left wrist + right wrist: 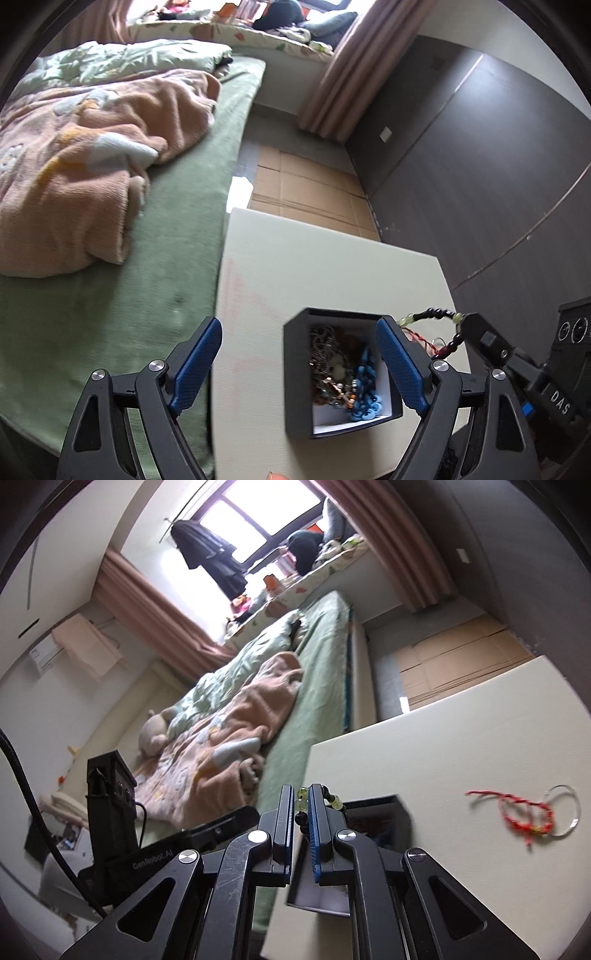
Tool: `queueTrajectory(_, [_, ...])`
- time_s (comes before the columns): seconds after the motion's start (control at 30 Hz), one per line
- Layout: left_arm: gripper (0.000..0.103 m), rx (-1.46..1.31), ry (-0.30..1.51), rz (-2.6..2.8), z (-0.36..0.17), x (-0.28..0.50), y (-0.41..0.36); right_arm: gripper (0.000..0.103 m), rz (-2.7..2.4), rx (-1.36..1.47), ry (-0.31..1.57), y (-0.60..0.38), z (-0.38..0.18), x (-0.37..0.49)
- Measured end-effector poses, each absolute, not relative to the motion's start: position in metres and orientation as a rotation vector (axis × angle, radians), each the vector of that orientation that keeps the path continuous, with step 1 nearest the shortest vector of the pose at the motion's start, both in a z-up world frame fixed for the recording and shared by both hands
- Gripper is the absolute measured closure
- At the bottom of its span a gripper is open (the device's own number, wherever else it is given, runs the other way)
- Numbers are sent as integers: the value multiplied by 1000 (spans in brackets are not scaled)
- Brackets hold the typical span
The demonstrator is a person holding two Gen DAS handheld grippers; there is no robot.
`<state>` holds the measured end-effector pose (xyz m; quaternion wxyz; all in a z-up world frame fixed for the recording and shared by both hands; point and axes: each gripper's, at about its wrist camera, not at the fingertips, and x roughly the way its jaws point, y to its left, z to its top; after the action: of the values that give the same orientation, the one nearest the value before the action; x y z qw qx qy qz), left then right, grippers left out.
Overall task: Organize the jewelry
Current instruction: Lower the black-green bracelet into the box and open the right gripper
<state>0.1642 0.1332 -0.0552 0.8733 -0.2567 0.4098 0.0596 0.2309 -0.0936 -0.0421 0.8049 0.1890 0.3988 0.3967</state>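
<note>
A black jewelry box (295, 376) with a white inside sits on the pale table (295, 266); it holds a blue chain bracelet (365, 387) and tangled metal pieces. My left gripper (299, 362) is open above the box, its blue pads straddling it. My right gripper (303, 801) is shut on a bracelet of black and pale green beads (334, 800), held above the box's edge (376, 801); the beads also show in the left wrist view (436, 314). A red string bracelet (524, 812) and a thin silver ring bangle (563, 810) lie on the table to the right.
A bed with a green sheet (166, 258) and a peach blanket (85, 177) runs along the table's left side. Flattened cardboard (306, 192) covers the floor beyond the table. A dark wall (480, 166) stands to the right.
</note>
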Motion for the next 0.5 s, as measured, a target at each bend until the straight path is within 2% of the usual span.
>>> queueTrajectory(0.17, [17,-553,824,127,-51,162,144,92,898,381,876,-73,-45,228])
queueTrajectory(0.23, [17,-553,814,124,-50,161,144,65,895,356,927,-68,-50,232])
queueTrajectory(0.27, [17,-554,808,120,-50,161,144,41,882,352,939,-69,-52,233])
queueTrajectory(0.3, [17,-556,797,115,-49,160,143,32,852,359,938,-74,-54,234])
queueTrajectory(0.5, [17,-528,744,81,-41,160,126,31,743,366,934,-112,-50,236])
